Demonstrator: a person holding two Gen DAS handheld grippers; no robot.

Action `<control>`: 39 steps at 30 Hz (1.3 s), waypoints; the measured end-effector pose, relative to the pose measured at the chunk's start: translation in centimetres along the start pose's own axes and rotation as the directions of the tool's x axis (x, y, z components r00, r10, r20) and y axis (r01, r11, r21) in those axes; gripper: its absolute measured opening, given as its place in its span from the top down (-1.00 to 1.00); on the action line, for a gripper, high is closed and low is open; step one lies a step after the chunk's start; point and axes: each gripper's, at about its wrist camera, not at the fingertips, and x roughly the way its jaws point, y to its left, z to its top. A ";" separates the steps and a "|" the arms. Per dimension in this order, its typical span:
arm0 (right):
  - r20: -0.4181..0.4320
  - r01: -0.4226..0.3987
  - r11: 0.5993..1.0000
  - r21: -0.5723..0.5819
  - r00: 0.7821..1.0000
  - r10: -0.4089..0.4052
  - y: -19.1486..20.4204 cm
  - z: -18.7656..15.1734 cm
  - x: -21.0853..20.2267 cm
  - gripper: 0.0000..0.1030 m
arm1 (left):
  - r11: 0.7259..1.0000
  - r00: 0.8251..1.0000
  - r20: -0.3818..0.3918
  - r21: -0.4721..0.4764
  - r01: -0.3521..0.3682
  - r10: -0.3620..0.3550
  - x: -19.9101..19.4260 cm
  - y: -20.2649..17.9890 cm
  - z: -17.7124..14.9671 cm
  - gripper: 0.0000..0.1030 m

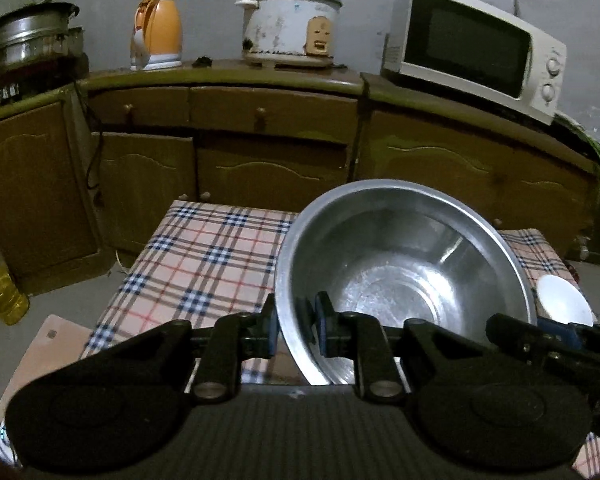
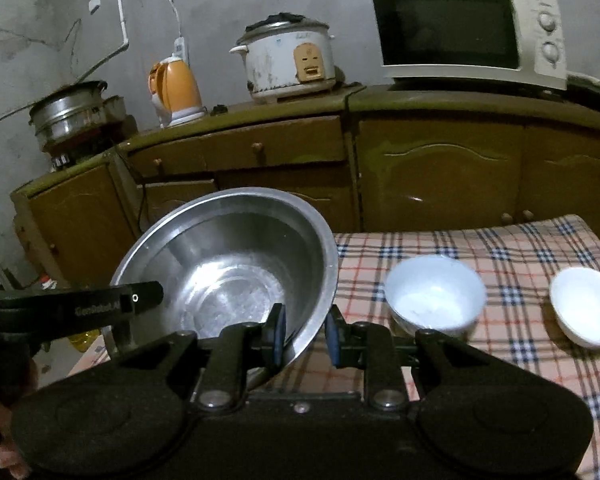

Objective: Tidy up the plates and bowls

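A large steel bowl hangs tilted above the checked tablecloth, held by both grippers. My left gripper is shut on the bowl's near left rim, one blue pad inside and one outside. My right gripper is shut on the steel bowl's right rim in the same way. The right gripper's black body shows at the right of the left wrist view, and the left gripper's body at the left of the right wrist view. Two white bowls sit on the tablecloth; one white bowl peeks past the steel bowl.
Brown cabinets run behind the table, bearing a microwave, a rice cooker, an orange kettle and a steel steamer pot. A bottle of yellow oil stands on the floor at left. A person's hand shows at lower left.
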 end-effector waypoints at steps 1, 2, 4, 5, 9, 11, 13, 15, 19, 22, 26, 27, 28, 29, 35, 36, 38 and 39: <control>0.001 0.003 1.000 0.002 1.000 -0.003 0.0 -0.2 -0.6 0.46 | 1.000 1.000 0.001 0.007 -0.001 0.001 -0.5 -0.4 -0.4 0.63; 0.004 0.011 1.000 -0.002 1.000 -0.011 -0.1 -0.5 -1.3 0.46 | 1.000 1.000 0.000 0.010 0.003 -0.003 -0.9 -0.8 -0.7 0.63; 0.013 0.031 1.000 -0.001 0.999 -0.031 -0.4 -1.1 -2.6 0.46 | 1.000 1.000 -0.006 0.026 0.012 -0.012 -1.5 -1.5 -1.5 0.62; 0.013 0.033 0.999 0.007 0.999 -0.033 -0.6 -1.4 -3.0 0.46 | 0.999 1.000 -0.005 0.032 0.013 -0.013 -1.9 -1.7 -1.9 0.62; 0.023 0.034 0.999 0.027 0.999 -0.035 -1.4 -2.5 -4.9 0.46 | 0.999 1.000 -0.007 0.036 0.027 -0.026 -2.9 -2.5 -3.1 0.61; 0.029 0.044 0.999 0.024 0.999 -0.045 -1.6 -3.0 -5.8 0.46 | 0.999 1.000 -0.006 0.037 0.031 -0.031 -3.3 -2.9 -3.4 0.61; 0.037 0.051 0.998 0.025 0.998 -0.052 -1.8 -3.2 -6.5 0.46 | 0.998 0.999 -0.002 0.045 0.033 -0.033 -3.8 -3.3 -3.8 0.61; 0.044 0.054 0.998 0.033 0.997 -0.056 -2.2 -3.4 -7.0 0.46 | 0.998 0.999 0.001 0.053 0.038 -0.038 -4.1 -3.7 -4.1 0.60; 0.056 0.068 0.997 0.033 0.996 -0.070 -2.6 -3.8 -8.1 0.46 | 0.997 0.999 0.004 0.054 0.050 -0.050 -4.7 -4.3 -4.5 0.60; 0.067 0.082 0.996 0.033 0.994 -0.084 -2.8 -4.1 -9.0 0.46 | 0.996 0.998 0.005 0.062 0.060 -0.060 -5.0 -5.0 -5.0 0.60; 0.073 0.089 0.995 0.043 0.993 -0.092 -3.4 -4.4 -9.8 0.46 | 0.995 0.997 0.008 0.072 0.072 -0.072 -5.4 -5.7 -5.5 0.59; 0.075 0.091 0.995 0.045 0.993 -0.094 -3.5 -4.5 -10.0 0.46 | 0.994 0.997 0.007 0.074 0.076 -0.077 -5.5 -5.9 -5.6 0.59; 0.074 0.093 0.995 0.049 0.993 -0.096 -3.8 -4.6 -10.2 0.46 | 0.994 0.997 0.007 0.076 0.080 -0.081 -5.5 -6.0 -5.7 0.59; 0.074 0.094 0.994 0.052 0.993 -0.097 -3.9 -4.7 -10.3 0.46 | 0.993 0.996 0.007 0.080 0.085 -0.086 -5.6 -6.2 -5.8 0.59; 0.081 0.116 0.992 0.053 0.989 -0.120 -4.5 -5.3 -11.4 0.46 | 0.990 0.994 0.003 0.093 0.105 -0.106 -5.8 -7.0 -6.2 0.59; 0.081 0.119 0.991 0.055 0.989 -0.123 -4.6 -5.3 -11.5 0.46 | 0.990 0.994 0.002 0.094 0.108 -0.109 -5.8 -7.1 -6.3 0.59; 0.079 0.120 0.991 0.062 0.989 -0.125 -5.0 -5.5 -11.7 0.46 | 0.989 0.994 -0.001 0.096 0.113 -0.113 -5.8 -7.2 -6.5 0.59; 0.079 0.121 0.991 0.065 0.989 -0.125 -5.1 -5.5 -11.8 0.46 | 0.989 0.993 -0.003 0.097 0.115 -0.115 -5.9 -7.3 -6.5 0.59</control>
